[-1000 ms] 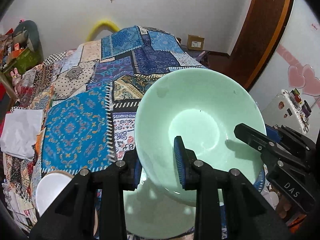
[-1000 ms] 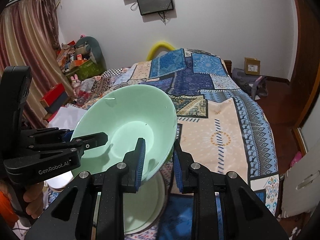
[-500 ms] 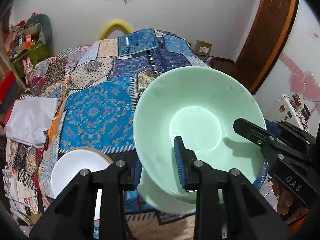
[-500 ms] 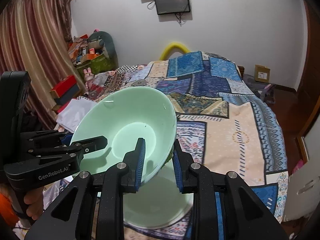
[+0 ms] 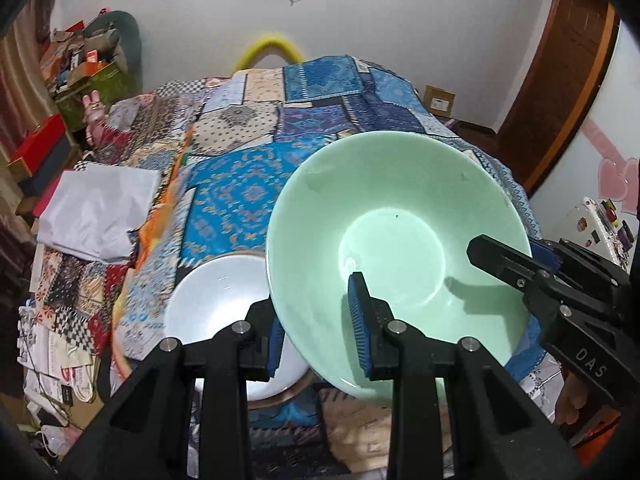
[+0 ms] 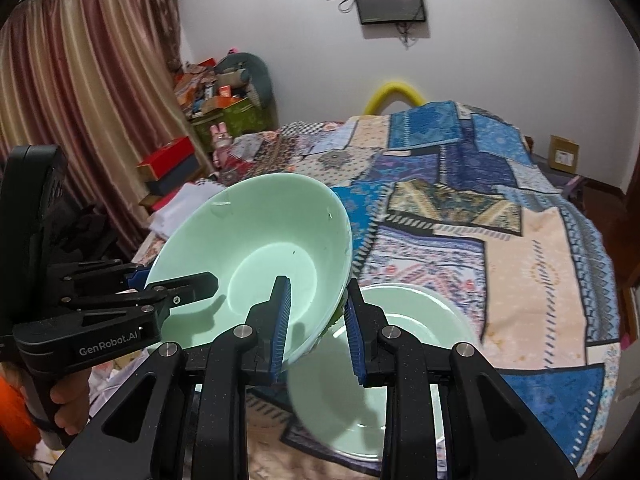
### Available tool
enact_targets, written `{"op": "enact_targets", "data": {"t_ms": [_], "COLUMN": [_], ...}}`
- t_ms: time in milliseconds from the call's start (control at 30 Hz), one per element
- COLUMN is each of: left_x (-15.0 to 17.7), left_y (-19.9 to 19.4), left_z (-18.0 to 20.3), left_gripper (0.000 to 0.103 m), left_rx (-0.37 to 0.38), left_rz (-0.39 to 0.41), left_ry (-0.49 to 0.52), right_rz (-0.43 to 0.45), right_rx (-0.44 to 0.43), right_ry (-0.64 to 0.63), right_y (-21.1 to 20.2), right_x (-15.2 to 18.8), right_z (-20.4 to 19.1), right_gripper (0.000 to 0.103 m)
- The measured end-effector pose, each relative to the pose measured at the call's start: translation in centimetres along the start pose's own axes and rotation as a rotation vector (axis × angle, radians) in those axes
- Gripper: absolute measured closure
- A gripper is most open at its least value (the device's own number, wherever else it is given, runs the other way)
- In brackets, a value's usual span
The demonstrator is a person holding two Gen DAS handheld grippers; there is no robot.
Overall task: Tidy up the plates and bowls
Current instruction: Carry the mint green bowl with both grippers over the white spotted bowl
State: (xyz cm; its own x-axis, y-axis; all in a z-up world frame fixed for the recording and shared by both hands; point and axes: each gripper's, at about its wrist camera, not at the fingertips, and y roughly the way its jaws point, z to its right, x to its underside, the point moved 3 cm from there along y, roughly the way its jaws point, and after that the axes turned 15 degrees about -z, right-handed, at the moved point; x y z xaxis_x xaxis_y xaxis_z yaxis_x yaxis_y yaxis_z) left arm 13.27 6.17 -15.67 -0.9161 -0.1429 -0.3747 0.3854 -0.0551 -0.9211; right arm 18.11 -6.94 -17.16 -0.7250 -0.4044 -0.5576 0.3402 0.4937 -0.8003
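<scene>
A pale green bowl (image 5: 400, 220) hangs tilted above the patchwork bedspread (image 5: 240, 200), held from both sides. My left gripper (image 5: 318, 332) is shut on its near rim, one pad inside and one outside. My right gripper (image 6: 316, 328) is shut on the opposite rim of the same green bowl (image 6: 256, 248). Each gripper shows in the other's view: the right one (image 5: 520, 272), the left one (image 6: 180, 292). A white bowl (image 5: 216, 300) sits on the bed, below and left of the green bowl. A green plate (image 6: 400, 344) lies on the bed under my right gripper.
A folded white sheet (image 5: 100, 208) lies at the bed's left edge, with papers and bags on the floor below it. Boxes and clutter (image 6: 224, 96) fill the far left corner beside curtains. A wooden door frame (image 5: 560, 92) stands on the right.
Both grippers have carried the green bowl sideways over the bed. In the left wrist view the white bowl has come into view; in the right wrist view the green plate has slid out to the right.
</scene>
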Motion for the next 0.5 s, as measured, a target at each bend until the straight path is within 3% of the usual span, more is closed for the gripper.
{"op": "enact_targets", "data": {"t_ms": [500], "left_x": [2.6], "left_y": [0.4], "left_z": [-6.3], "left_gripper": [0.074], "left_rx": [-0.039], "left_rz": [-0.020], "left_ry": [-0.106], "right_rz": [-0.050], "right_rx": [-0.075], "right_ry": [-0.074], "right_y": [3.6], "right_x": [-0.6], "right_z": [-4.7], "right_gripper": [0.079]}}
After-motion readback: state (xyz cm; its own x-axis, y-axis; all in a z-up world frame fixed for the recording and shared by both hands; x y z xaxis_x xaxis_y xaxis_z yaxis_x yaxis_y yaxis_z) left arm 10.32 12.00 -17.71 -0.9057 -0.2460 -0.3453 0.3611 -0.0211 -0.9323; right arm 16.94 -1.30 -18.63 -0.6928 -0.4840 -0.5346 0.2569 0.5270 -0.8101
